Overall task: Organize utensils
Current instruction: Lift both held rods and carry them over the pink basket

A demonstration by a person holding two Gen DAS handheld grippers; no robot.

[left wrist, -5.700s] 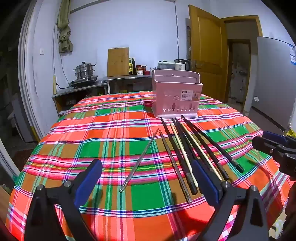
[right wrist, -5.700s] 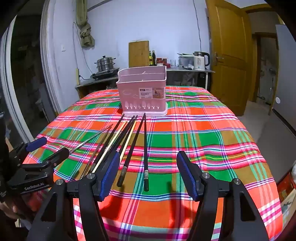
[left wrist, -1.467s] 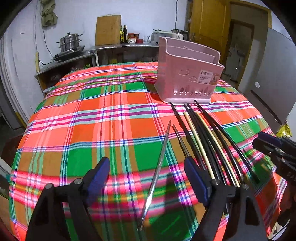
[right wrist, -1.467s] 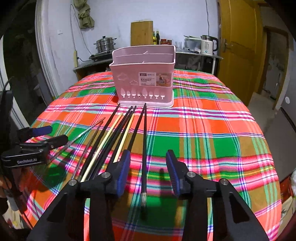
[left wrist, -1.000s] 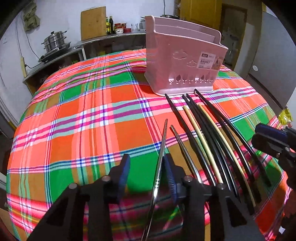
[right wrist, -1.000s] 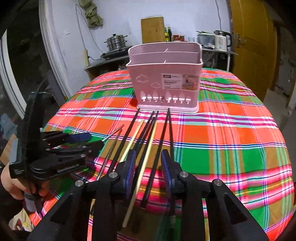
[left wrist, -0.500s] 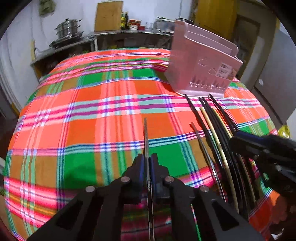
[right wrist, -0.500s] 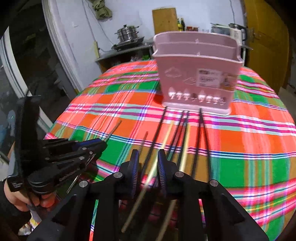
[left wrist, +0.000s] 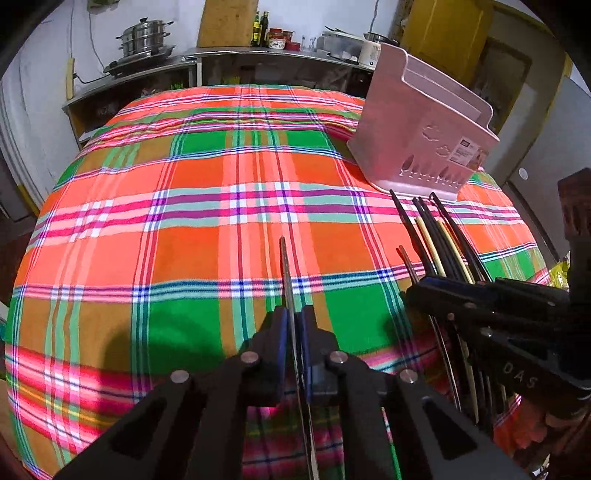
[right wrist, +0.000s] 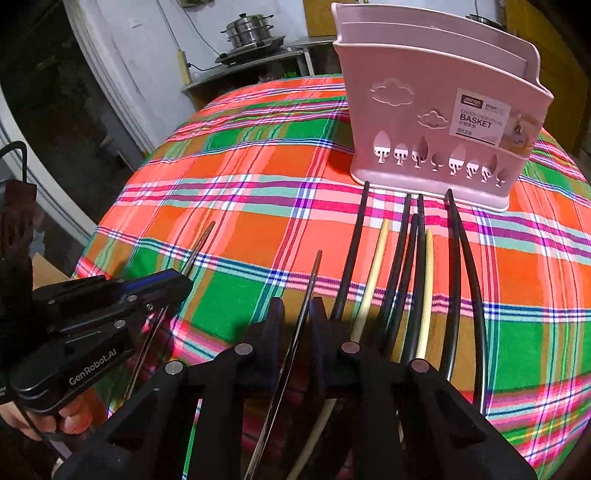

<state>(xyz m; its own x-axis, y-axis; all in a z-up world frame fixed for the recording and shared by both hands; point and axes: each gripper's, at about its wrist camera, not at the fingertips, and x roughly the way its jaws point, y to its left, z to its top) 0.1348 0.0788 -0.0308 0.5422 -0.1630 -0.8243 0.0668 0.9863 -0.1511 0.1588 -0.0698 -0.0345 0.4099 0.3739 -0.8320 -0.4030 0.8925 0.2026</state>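
plaid cloth, pink basket, loose chopsticks: stock on your table

- plaid cloth [left wrist: 184,240]: orange, green and pink checks, covering the whole round table top.
- pink basket [right wrist: 424,110]: plastic, upright on the far right part of the cloth. it has cloud and tree cut-outs and a label facing you. the compartments you can see into hold nothing.
- black chopsticks [right wrist: 397,251]: several, lying side by side on the cloth with their far tips just short of the basket's foot.
- cream chopsticks [right wrist: 378,251]: two, lying among the black ones and pointing the same way.
- metal chopstick [left wrist: 286,266]: thin and grey. your left gripper [left wrist: 293,321] has its blue pads pressed together on it, and the tip points away from you over the cloth. you cannot tell whether it is clear of the cloth.
- second metal chopstick [right wrist: 312,273]: lies left of the black row, between the fingers of your right gripper [right wrist: 297,310]. those jaws have just been closing. a narrow gap still shows on each side of the stick, so they straddle it without pinching.
- hand [right wrist: 70,421]: fingers wrapped under the left gripper's handle, at the near left edge of the table.
- steamer pot [left wrist: 144,35]: steel, stacked, on the counter behind the table.
- wooden board [left wrist: 227,16]: leans upright against the wall, to the right of the pot.
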